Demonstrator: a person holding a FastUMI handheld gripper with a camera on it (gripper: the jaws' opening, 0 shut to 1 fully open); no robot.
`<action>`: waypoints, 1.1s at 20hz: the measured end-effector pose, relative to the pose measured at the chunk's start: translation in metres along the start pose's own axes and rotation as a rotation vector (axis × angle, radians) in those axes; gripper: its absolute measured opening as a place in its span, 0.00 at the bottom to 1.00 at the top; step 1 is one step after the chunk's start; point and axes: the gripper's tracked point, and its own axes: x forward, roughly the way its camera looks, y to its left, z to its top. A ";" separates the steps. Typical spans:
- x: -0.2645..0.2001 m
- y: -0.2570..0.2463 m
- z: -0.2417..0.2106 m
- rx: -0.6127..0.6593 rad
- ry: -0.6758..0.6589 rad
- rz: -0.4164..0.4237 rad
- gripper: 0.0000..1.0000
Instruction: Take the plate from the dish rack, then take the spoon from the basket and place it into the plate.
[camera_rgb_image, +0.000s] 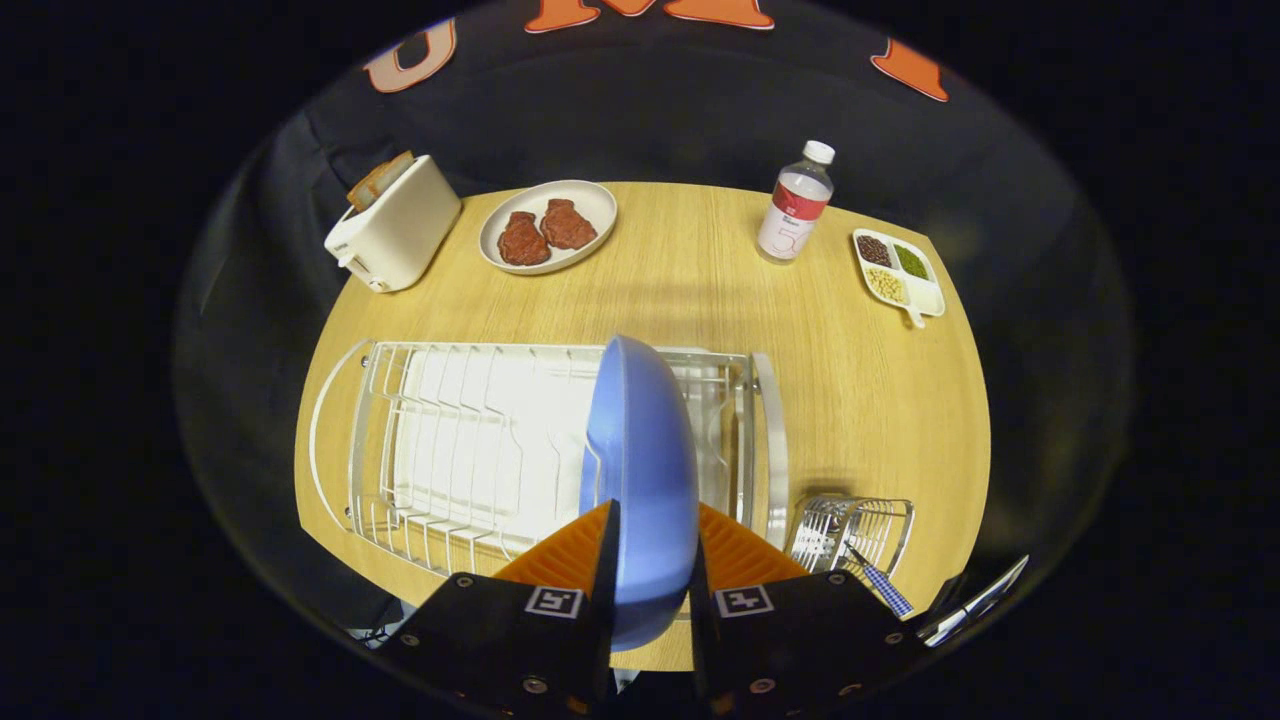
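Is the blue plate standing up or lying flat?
Standing up on its edge. The blue plate sits upright between the claw's two fingers, which press on both its faces, over the dish rack.

Fisheye on the hand-held gripper (650, 590) looks down across the table (700, 300).

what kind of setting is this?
Likely a staged kitchen tabletop in a booth: a dish rack, toaster and plate of meat on a wooden table. The gripper is shut on a blue plate.
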 end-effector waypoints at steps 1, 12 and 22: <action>-0.004 0.001 0.001 0.017 -0.001 -0.004 0.32; -0.056 -0.026 0.012 0.059 -0.134 -0.021 0.22; -0.084 -0.048 -0.070 0.102 -0.138 0.136 0.23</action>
